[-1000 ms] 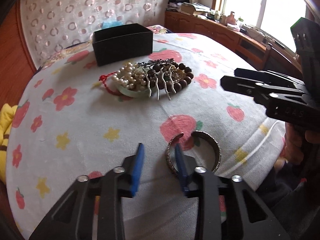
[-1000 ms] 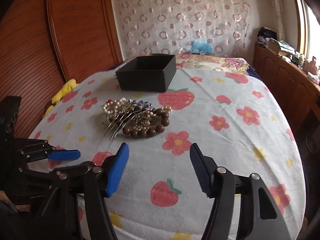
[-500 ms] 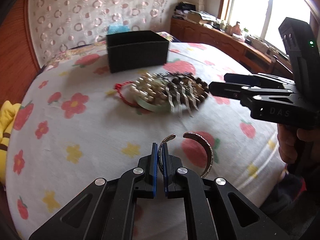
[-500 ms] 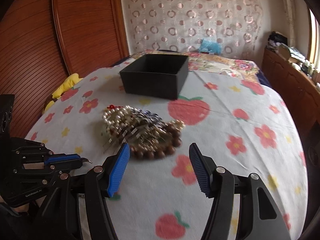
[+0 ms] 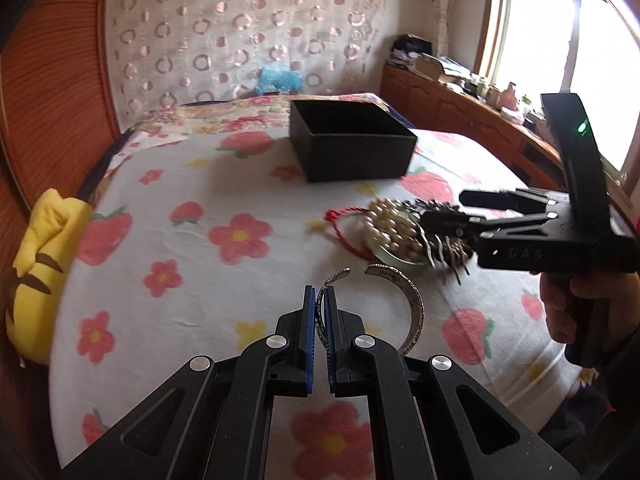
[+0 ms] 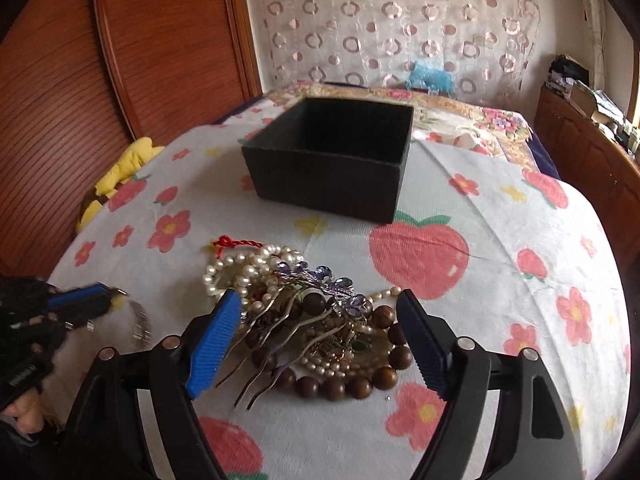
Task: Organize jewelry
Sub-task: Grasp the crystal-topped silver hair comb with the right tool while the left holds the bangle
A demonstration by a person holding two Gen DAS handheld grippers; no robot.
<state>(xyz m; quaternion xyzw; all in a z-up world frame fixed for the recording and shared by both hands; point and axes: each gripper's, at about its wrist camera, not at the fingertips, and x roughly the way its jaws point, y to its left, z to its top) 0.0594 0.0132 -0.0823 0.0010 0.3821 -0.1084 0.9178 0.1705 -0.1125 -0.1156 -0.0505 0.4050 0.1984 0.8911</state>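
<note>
My left gripper (image 5: 319, 300) is shut on one side of an open silver cuff bracelet (image 5: 414, 308) and holds it just above the floral cloth. It shows at the left of the right wrist view (image 6: 138, 322). A jewelry pile (image 6: 316, 316) of pearl strands, brown wooden beads, a jeweled hair comb and a red cord lies mid-table; it also shows in the left wrist view (image 5: 394, 232). My right gripper (image 6: 320, 332) is open, its jaws straddling the pile from above. An open black box (image 6: 332, 160) stands behind the pile, also seen in the left wrist view (image 5: 352, 146).
The table (image 6: 520, 280) wears a white cloth with strawberries and flowers. A yellow plush toy (image 5: 36, 276) sits at the left edge. A wooden cabinet (image 5: 460, 112) with clutter runs along the right under the window. A wooden panel (image 6: 140, 60) stands at the back left.
My left gripper closed on the cuff bracelet and lifted it, swinging left. My right gripper moved forward over the jewelry pile, still open.
</note>
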